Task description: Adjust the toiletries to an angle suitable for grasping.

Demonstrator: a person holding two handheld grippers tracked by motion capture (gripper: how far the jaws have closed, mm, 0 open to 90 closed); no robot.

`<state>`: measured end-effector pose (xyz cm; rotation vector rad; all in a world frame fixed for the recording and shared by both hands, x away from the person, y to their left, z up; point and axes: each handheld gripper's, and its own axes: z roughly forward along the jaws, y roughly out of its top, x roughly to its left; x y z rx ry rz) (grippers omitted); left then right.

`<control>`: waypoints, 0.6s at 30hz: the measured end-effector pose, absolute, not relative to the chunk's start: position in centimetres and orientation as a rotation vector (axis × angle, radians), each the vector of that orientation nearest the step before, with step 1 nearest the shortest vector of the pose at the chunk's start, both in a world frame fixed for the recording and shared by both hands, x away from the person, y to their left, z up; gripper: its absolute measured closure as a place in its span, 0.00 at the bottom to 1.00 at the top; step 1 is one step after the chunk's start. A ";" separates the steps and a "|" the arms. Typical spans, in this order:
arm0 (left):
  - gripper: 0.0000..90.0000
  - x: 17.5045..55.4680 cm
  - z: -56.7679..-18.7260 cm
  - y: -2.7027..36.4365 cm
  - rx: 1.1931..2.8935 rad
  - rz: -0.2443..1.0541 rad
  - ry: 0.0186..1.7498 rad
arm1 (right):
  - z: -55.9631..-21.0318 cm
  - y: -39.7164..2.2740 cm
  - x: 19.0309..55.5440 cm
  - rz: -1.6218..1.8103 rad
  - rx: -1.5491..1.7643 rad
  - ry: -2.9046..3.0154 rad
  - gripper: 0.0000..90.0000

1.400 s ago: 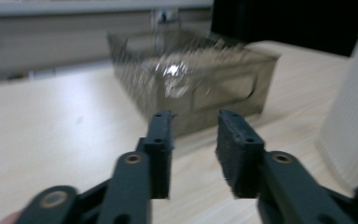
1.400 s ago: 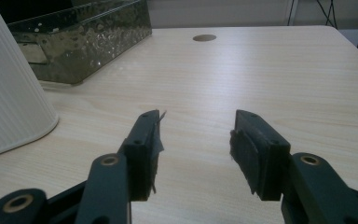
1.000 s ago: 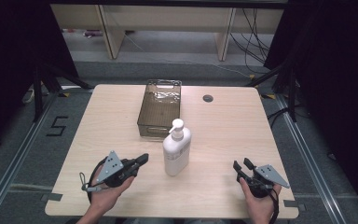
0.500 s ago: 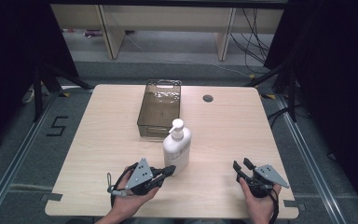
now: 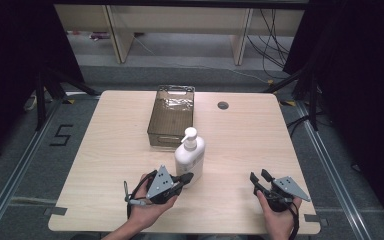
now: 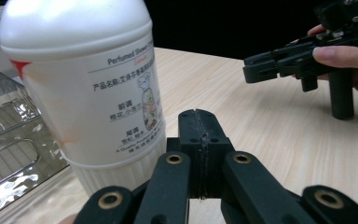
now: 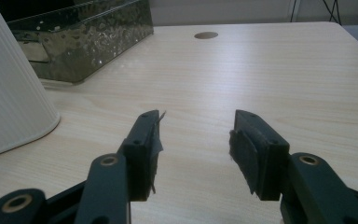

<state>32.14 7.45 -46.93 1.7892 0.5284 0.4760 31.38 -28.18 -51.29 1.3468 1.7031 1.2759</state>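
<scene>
A white pump bottle (image 5: 190,156) stands upright at the table's middle, just in front of a smoky clear bin (image 5: 156,134). My left gripper (image 5: 186,178) lies low at the bottle's near side, its jaws pressed together with nothing between them. In the left gripper view the shut jaws (image 6: 198,117) point past the right of the bottle (image 6: 84,88); I cannot tell whether they touch it. My right gripper (image 5: 259,177) rests near the front right of the table, open and empty. Its two pads (image 7: 196,128) stand apart over bare wood.
A dark round hole (image 5: 223,105) sits in the tabletop behind and right of the bin. The bin (image 7: 88,42) and the bottle's ribbed base (image 7: 9,107) lie left of my right gripper. Wooden shelving stands beyond the table's far edge.
My left gripper has slid to the right along the front of the table, up to the bottle's base. The right gripper and the bottle have stayed where they were.
</scene>
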 end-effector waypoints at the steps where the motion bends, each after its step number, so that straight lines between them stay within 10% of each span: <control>1: 0.99 32.1 -46.9 7.4 1.789 0.476 0.528 | -51.3 -28.2 31.4 1.276 1.346 1.703 0.58; 18: 1.00 33.4 -46.8 9.7 1.788 0.542 0.607 | -51.3 -28.2 31.4 1.321 1.352 1.709 0.58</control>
